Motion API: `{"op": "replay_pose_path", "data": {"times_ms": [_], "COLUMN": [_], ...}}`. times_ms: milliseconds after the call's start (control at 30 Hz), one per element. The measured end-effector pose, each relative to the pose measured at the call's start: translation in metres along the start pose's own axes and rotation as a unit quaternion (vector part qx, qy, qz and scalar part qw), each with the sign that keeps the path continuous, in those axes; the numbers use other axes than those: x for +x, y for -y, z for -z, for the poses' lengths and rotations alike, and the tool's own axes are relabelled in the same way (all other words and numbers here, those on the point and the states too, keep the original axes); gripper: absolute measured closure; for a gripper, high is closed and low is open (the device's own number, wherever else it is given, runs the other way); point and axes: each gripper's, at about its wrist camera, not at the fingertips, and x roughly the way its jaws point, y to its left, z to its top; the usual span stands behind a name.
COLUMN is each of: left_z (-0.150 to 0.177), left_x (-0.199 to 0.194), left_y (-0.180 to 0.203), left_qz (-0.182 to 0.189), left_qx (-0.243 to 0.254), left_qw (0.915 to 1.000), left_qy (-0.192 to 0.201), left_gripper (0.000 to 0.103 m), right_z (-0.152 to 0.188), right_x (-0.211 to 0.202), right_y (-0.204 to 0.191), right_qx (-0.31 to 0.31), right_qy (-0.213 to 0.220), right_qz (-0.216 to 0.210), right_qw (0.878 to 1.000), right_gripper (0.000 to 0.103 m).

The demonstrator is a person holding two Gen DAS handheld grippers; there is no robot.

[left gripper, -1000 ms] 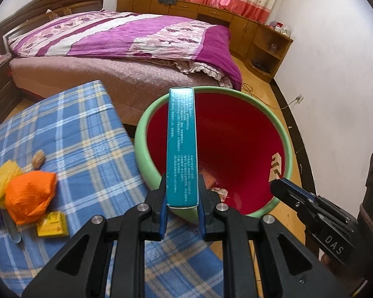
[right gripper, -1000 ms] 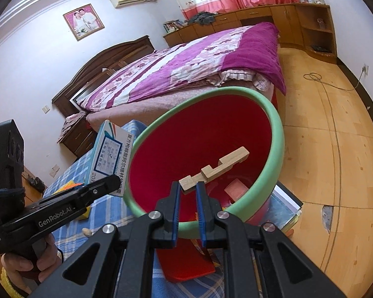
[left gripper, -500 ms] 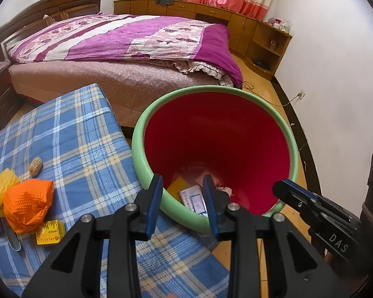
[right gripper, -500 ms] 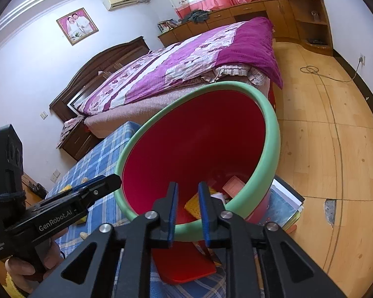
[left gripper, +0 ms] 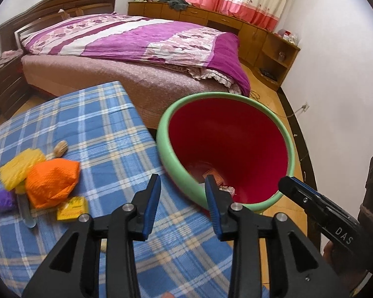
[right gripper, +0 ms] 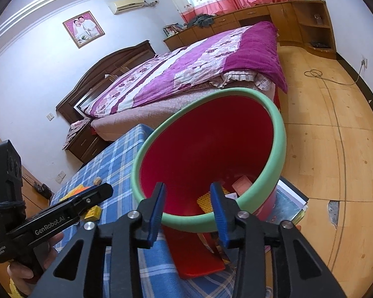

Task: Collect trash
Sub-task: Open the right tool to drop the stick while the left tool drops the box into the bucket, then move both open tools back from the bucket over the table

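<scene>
A red bin with a green rim (left gripper: 166,134) (right gripper: 280,134) stands beside the blue plaid table (left gripper: 99,129) (right gripper: 112,164). Some trash lies at its bottom (right gripper: 241,183). My left gripper (left gripper: 182,203) is open and empty above the table's edge, just left of the bin. My right gripper (right gripper: 187,211) is open and empty at the bin's near rim. On the table at the left lie an orange wrapper (left gripper: 52,181), a yellow wrapper (left gripper: 20,166), a small yellow box (left gripper: 72,206), a purple scrap (left gripper: 4,200) and a peanut (left gripper: 61,146).
A bed with a purple cover (left gripper: 136,39) stands behind the table. Wooden cabinets (left gripper: 261,39) line the far wall. Books and a red sheet (right gripper: 285,203) lie under the bin. A cable (right gripper: 330,79) runs over the wooden floor.
My left gripper let go of the teal box and my right one the wooden piece; both dropped into the bin. Both grippers opened, and the left one swung left toward the table.
</scene>
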Motion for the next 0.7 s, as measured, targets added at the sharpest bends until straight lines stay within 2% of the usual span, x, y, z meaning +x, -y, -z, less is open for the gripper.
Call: {"op": "replay_pose_path", "data": {"times_ms": [500, 700], "left_z": [0.017, 0.026], "left_x": [-0.052, -0.072], "left_y": [-0.038, -0.055], "left_qz": [-0.021, -0.03], "left_qx": [-0.04, -0.052], "left_qw": [0.9986, 0.9974], "left_qy": [0.028, 0.039], "left_gripper": [0.066, 0.066], "right_z": [0.012, 0.02], "right_x": [-0.011, -0.014], "right_y": [-0.047, -0.068], "right_qx": [-0.037, -0.05], "right_qy": [-0.007, -0.012], "right_qz": [-0.021, -0.031], "right_qw": [0.999, 0.998], "right_gripper": [0.048, 0.046]}}
